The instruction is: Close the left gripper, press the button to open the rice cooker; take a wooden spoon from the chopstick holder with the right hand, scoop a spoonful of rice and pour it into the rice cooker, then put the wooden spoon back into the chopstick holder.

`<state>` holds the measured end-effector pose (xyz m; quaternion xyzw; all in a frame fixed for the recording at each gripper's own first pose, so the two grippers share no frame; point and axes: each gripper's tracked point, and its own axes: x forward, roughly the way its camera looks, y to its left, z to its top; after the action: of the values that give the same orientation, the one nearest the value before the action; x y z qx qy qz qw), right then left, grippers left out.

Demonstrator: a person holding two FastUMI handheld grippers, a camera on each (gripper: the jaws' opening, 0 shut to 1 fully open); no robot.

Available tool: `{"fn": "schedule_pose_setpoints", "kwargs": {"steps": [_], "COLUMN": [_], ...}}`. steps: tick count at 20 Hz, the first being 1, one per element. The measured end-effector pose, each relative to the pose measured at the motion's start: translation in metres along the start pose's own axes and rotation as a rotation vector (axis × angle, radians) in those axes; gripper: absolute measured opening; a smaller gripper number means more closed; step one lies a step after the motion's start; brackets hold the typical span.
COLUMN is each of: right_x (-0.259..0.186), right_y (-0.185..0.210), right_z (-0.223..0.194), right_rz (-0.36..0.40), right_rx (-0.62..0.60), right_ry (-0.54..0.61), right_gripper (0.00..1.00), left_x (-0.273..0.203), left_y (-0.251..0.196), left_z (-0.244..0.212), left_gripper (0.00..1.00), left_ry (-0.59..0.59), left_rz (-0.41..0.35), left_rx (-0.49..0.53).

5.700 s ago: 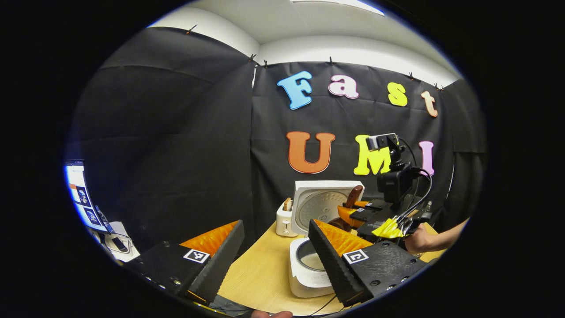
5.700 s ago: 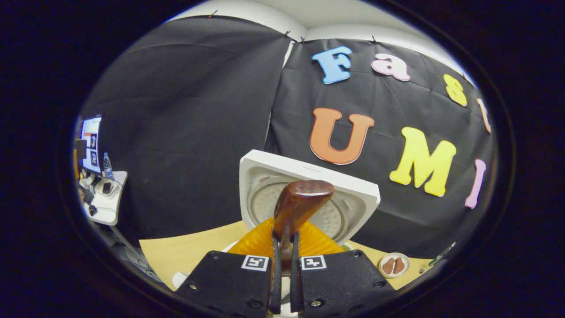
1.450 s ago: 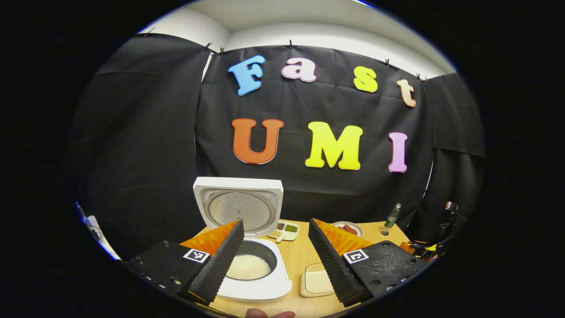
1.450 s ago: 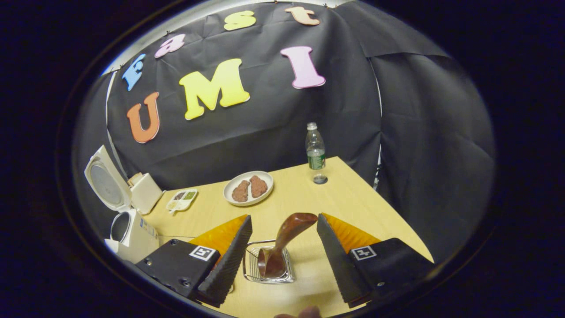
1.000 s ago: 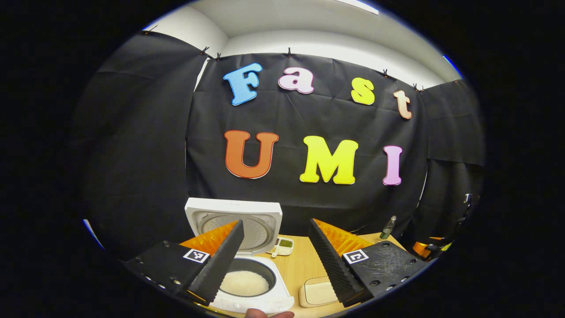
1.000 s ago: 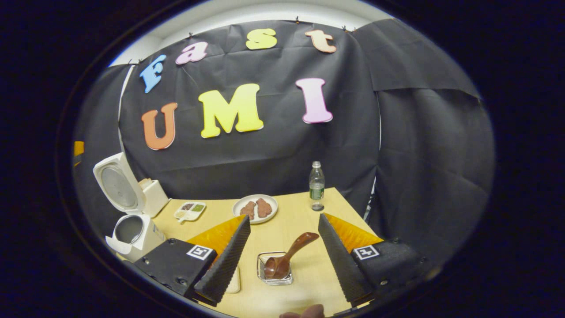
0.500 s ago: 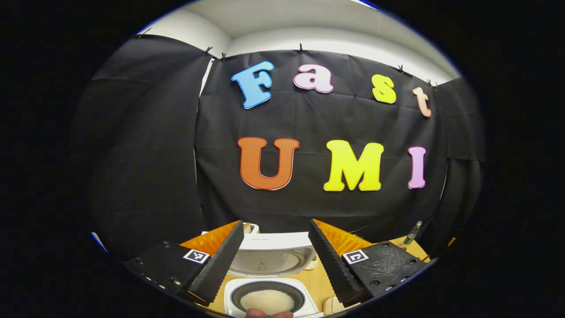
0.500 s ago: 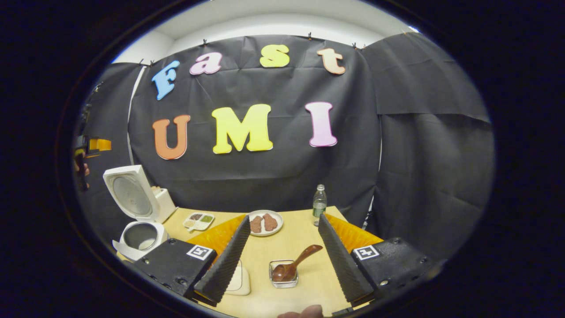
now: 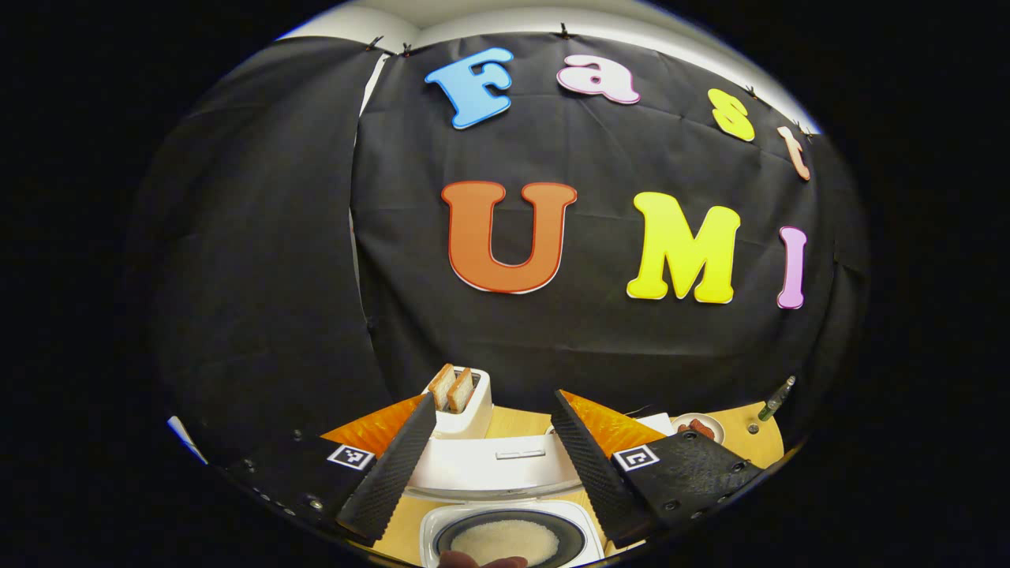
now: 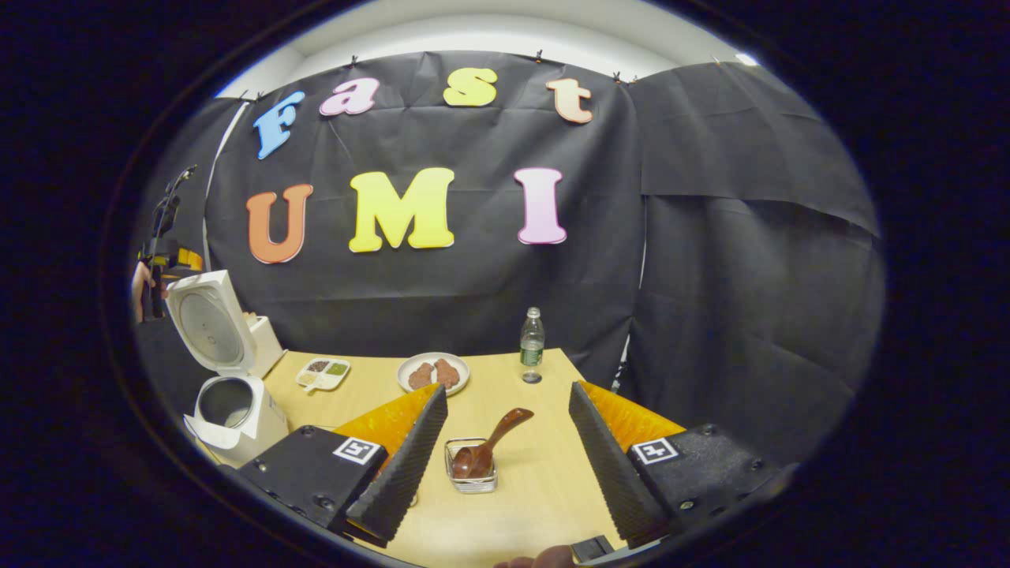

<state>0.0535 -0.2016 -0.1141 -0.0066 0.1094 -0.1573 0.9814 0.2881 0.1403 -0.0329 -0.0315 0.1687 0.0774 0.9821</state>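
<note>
black cloth hangs behind a pale wooden table [image 10: 544,473] in both views. at the far left edge of the right gripper view a hand [image 10: 142,285] holds the left gripper [image 10: 170,256] up beside the raised lid [image 10: 207,322] of the rice cooker [image 10: 233,410], which stands at the lower left of the frame with its pot uncovered. to the right of it along the back of the table lie a small divided dish [image 10: 322,373], a plate [image 10: 432,373] with two brown pieces, and a water bottle [image 10: 532,344]. lower centre, the right gripper [image 10: 505,457] has its two fingers spread wide apart, clamped on nothing; between them, farther off, the wooden spoon [image 10: 488,448] leans in the wire chopstick holder [image 10: 471,475], bowl down, handle tilted to the upper right. in the left gripper view that gripper's [image 9: 493,461] fingers also stand wide apart and hold nothing; a toaster [image 9: 459,404] with two slices sits at centre left, and at the bottom centre the cooker's [image 9: 505,505] pot holds white rice [image 9: 505,541], its lid [image 9: 493,467] standing just behind.
</note>
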Motion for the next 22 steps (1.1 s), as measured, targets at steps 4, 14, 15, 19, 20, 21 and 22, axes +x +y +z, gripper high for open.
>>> {"fn": "schedule_pose_setpoints", "kwargs": {"steps": [4, 14, 15, 19, 20, 21, 22], "right_x": [0.004, 0.017, 0.015, 0.011, 0.01, 0.008, 0.006], "right_y": [0.002, 0.056, 0.061, 0.076, 0.077, 0.079, 0.079], "right_z": [0.002, -0.005, -0.006, -0.017, -0.02, -0.024, -0.027], "right_rz": [0.0, 0.16, 0.179, 0.226, 0.232, 0.238, 0.243], "right_rx": [0.016, 0.008, 0.002, -0.01, -0.005, -0.001, -0.002], "right_ry": [-0.003, 0.006, 0.006, 0.017, 0.024, 0.03, 0.038], "right_gripper": [1.0, 1.0, 1.0, 1.0, 1.0, 1.0, 1.0], "left_x": [0.001, -0.089, -0.101, -0.131, -0.137, -0.142, -0.146], "left_y": [0.001, -0.019, -0.022, -0.03, -0.031, -0.033, -0.034], "left_z": [-0.008, -0.073, -0.087, -0.144, -0.156, -0.168, -0.179], "left_gripper": [0.96, 0.96, 0.97, 0.96, 0.96, 0.96, 0.97], "left_ry": [0.042, 0.19, 0.216, 0.316, 0.34, 0.359, 0.379], "left_rz": [0.005, -0.055, -0.06, -0.066, -0.065, -0.065, -0.065], "left_rx": [0.005, -0.023, -0.026, -0.065, -0.073, -0.078, -0.082]}}
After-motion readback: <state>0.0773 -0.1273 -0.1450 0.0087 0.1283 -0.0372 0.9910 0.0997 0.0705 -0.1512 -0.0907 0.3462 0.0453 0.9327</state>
